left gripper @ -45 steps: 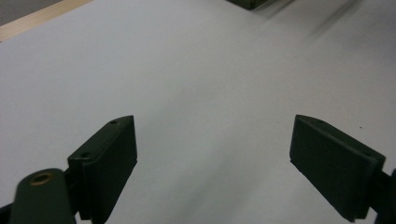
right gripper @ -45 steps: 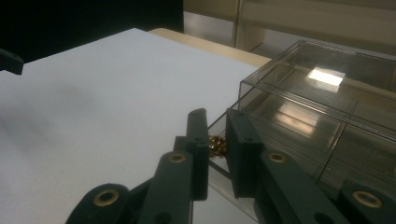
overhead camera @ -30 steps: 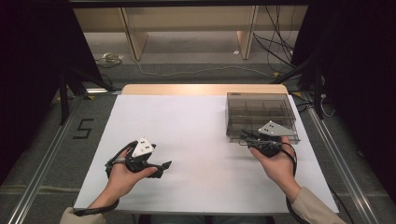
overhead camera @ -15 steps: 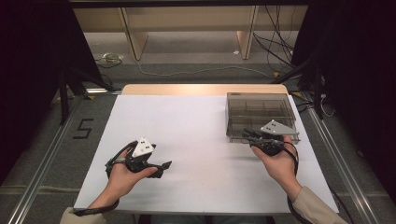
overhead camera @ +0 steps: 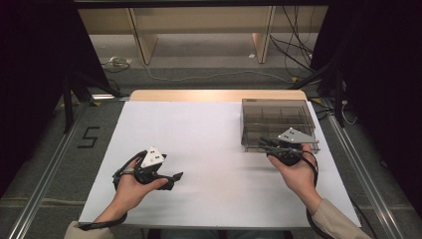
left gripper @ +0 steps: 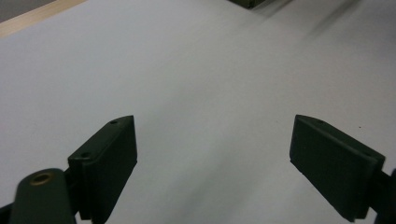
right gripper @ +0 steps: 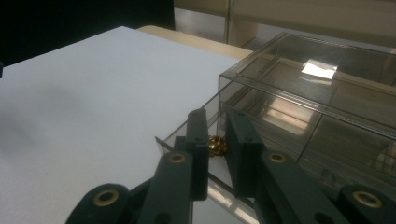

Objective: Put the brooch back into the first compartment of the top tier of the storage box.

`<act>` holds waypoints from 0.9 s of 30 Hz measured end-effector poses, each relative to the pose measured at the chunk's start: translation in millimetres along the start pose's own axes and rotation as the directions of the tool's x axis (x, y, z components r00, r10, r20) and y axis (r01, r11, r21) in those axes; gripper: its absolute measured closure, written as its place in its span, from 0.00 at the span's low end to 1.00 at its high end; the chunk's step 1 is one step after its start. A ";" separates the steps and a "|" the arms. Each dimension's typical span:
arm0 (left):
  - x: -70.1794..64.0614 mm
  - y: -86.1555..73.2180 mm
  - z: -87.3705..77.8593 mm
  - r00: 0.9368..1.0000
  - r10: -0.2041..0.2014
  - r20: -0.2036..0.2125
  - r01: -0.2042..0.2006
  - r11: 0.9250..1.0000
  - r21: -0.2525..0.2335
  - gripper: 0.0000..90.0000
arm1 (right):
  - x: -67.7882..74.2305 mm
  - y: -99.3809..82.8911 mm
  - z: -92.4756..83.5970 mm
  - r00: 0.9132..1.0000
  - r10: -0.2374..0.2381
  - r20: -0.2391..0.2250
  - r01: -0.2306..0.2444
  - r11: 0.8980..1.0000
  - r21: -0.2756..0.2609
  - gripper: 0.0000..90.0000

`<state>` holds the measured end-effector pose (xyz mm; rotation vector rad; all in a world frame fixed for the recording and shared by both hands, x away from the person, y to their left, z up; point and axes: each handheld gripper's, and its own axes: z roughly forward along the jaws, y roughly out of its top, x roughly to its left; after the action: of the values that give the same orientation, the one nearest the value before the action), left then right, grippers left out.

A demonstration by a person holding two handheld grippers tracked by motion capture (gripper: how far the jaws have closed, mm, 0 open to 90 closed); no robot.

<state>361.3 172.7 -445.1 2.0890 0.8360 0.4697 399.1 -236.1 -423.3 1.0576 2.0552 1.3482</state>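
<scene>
In the high view, a smoky transparent compartment box (overhead camera: 277, 123) is seen standing on the right half of the white-covered table (overhead camera: 214, 164), toward its far edge. The right gripper (overhead camera: 271, 146) is being held in the person's right hand (overhead camera: 297, 174) at the box's near edge, with its fingers pointing leftward along that edge and appearing to touch the front wall. The left gripper (overhead camera: 175, 178) is being held in the left hand (overhead camera: 130, 185) low over the near left part of the table, well apart from the box, its fingers pointing to the right.

In the left gripper view, the two black fingers (left gripper: 106, 158) are seen standing wide apart over bare white table, with nothing between them. A dark corner of the box (left gripper: 254, 3) is just showing at the top edge, far from the fingers.

In the right gripper view, the fingers (right gripper: 198, 149) are being kept narrow, with a slim gap between them. They are lying over the box's (right gripper: 322, 93) near lower rim. A small brass-coloured round piece (right gripper: 216, 145) is seen in the gap just past the fingertips, at the front wall. Whether the pads are pressing on it cannot be told.
</scene>
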 end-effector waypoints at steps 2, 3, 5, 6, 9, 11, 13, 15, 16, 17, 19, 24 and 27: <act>0.0 0.0 0.0 1.000 -0.001 0.002 0.001 1.000 -0.001 0.17 | -0.1 0.0 0.5 1.000 0.001 -0.001 -0.001 1.000 -0.001 0.90; 0.0 -0.1 0.1 1.000 -0.001 0.002 0.001 1.000 0.000 0.17 | 0.0 0.1 0.7 1.000 0.000 -0.001 0.000 1.000 0.000 0.90; -0.1 -0.1 0.3 1.000 -0.002 0.003 0.002 1.000 -0.001 0.17 | 0.2 0.2 1.1 1.000 0.000 -0.001 0.000 1.000 0.002 0.90; -0.3 -0.1 0.5 1.000 -0.004 0.003 0.004 1.000 -0.003 0.17 | 0.2 0.3 1.4 1.000 0.002 -0.002 -0.002 1.000 0.001 0.90; -0.6 0.2 1.1 1.000 -0.004 0.004 0.004 1.000 -0.002 0.17 | -0.2 0.3 1.7 1.000 0.000 -0.003 0.000 1.000 0.003 0.90; -0.9 0.4 1.5 1.000 -0.005 0.008 0.005 1.000 -0.001 0.17 | -0.8 0.4 1.9 1.000 0.003 -0.004 -0.003 1.000 0.005 0.90; -1.0 0.2 1.8 1.000 -0.007 0.010 0.007 1.000 0.000 0.17 | -1.1 0.5 2.3 1.000 0.007 -0.002 -0.007 1.000 0.009 0.90; -0.9 0.1 2.0 1.000 -0.008 0.010 0.008 1.000 0.000 0.17 | -1.4 0.7 3.1 1.000 0.009 -0.004 -0.009 1.000 0.006 0.90; -0.8 0.1 2.0 1.000 -0.009 0.010 0.008 1.000 0.001 0.17 | -1.6 0.9 3.5 1.000 0.009 -0.004 -0.009 1.000 0.007 0.90; -0.8 0.0 2.0 1.000 -0.010 0.012 0.010 1.000 0.001 0.17 | -1.6 1.0 3.9 1.000 0.010 -0.004 -0.010 1.000 0.007 0.90; -0.6 -0.1 2.2 1.000 -0.010 0.012 0.010 1.000 0.002 0.17 | -1.9 1.3 4.7 1.000 0.008 -0.004 -0.008 1.000 0.006 0.90; -0.9 0.6 2.1 1.000 -0.007 0.010 0.007 1.000 0.000 0.17 | -2.2 2.8 5.9 1.000 0.010 -0.006 -0.010 1.000 0.004 0.90; -0.9 0.4 2.1 1.000 -0.009 0.009 0.009 1.000 0.000 0.17 | -2.7 3.7 7.1 1.000 0.012 -0.006 -0.012 1.000 0.005 0.90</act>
<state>362.0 170.7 -446.0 2.0854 0.8396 0.4549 407.1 -233.4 -422.9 1.0708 2.0608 1.3541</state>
